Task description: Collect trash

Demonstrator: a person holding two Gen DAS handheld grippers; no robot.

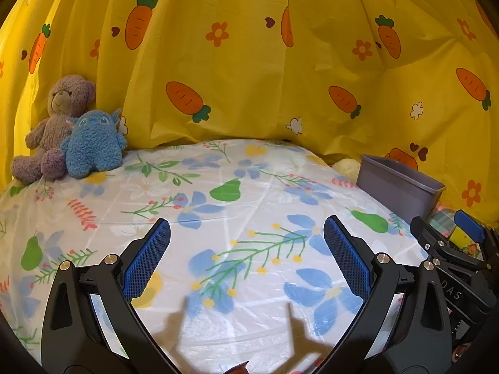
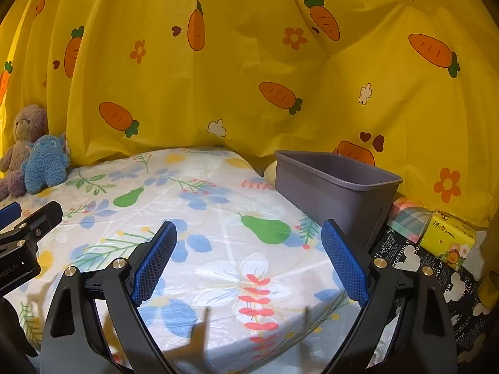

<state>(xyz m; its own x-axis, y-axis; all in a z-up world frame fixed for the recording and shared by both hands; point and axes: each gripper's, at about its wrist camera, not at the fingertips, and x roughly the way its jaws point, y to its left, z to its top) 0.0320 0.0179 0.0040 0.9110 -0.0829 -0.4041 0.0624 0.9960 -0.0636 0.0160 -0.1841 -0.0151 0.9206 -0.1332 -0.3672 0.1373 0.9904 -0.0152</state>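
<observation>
My left gripper (image 1: 246, 233) is open and empty above the floral sheet (image 1: 218, 218) of the bed. My right gripper (image 2: 249, 237) is open and empty too, over the bed's right side. A grey plastic bin (image 2: 330, 196) stands beside the bed's right edge; it also shows in the left wrist view (image 1: 396, 187). The bin's inside is hidden. The right gripper shows at the right edge of the left wrist view (image 1: 452, 249). The left gripper shows at the left edge of the right wrist view (image 2: 21, 227). No loose trash shows on the sheet.
A purple teddy bear (image 1: 59, 124) and a blue plush toy (image 1: 93, 143) sit at the bed's far left corner. A yellow tissue pack (image 2: 449, 240) and a pastel roll (image 2: 408, 218) lie right of the bin on black printed cloth (image 2: 436, 280). A yellow carrot curtain (image 1: 249, 62) hangs behind.
</observation>
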